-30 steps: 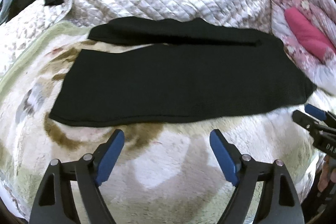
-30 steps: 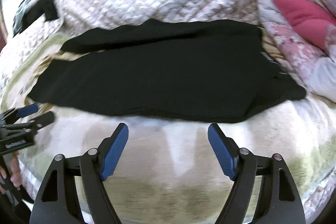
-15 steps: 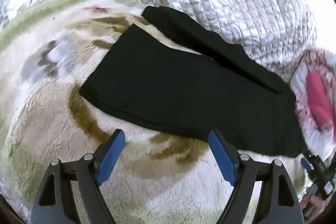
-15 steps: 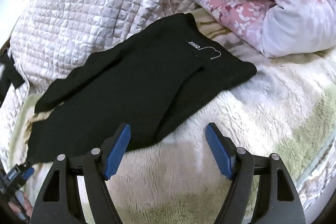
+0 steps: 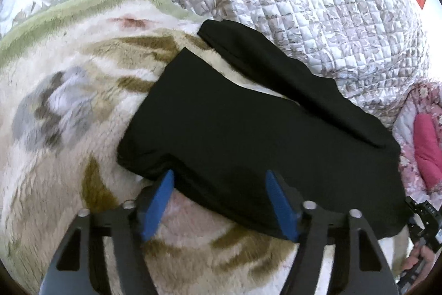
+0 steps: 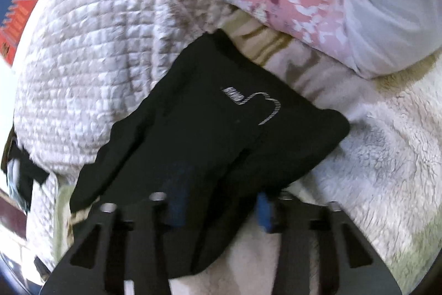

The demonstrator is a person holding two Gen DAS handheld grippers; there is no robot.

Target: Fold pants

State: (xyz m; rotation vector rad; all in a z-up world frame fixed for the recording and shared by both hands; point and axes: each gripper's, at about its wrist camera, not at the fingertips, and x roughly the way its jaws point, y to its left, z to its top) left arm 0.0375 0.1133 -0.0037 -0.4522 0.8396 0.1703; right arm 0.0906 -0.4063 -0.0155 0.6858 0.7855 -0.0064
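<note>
Black pants (image 5: 248, 129) lie flat across a fluffy cream blanket (image 5: 69, 129), one leg partly over the other. My left gripper (image 5: 218, 201) is at the leg-hem end. Its jaws are closing with the near edge of the hem between the blue pads, which stand apart from the cloth. In the right wrist view the pants (image 6: 207, 129) show a white stitched logo (image 6: 254, 104) near the waist. My right gripper (image 6: 221, 206) is closing on that end, with black cloth bunched between its pads and draped over its left finger. The right gripper (image 5: 425, 214) also shows at the left view's lower right edge.
A quilted grey-white bedspread (image 5: 304, 4) rises behind the pants. A pink floral duvet (image 6: 304, 4) and a pink pillow (image 5: 428, 151) lie past the waist end. A dark garment (image 6: 22, 170) sits at the far left. A person's hand (image 5: 417, 261) holds the right gripper.
Both grippers have moved apart to the pants' two ends and rolled. Both sets of jaws have narrowed, the right much more, and now have the pants' edge between them.
</note>
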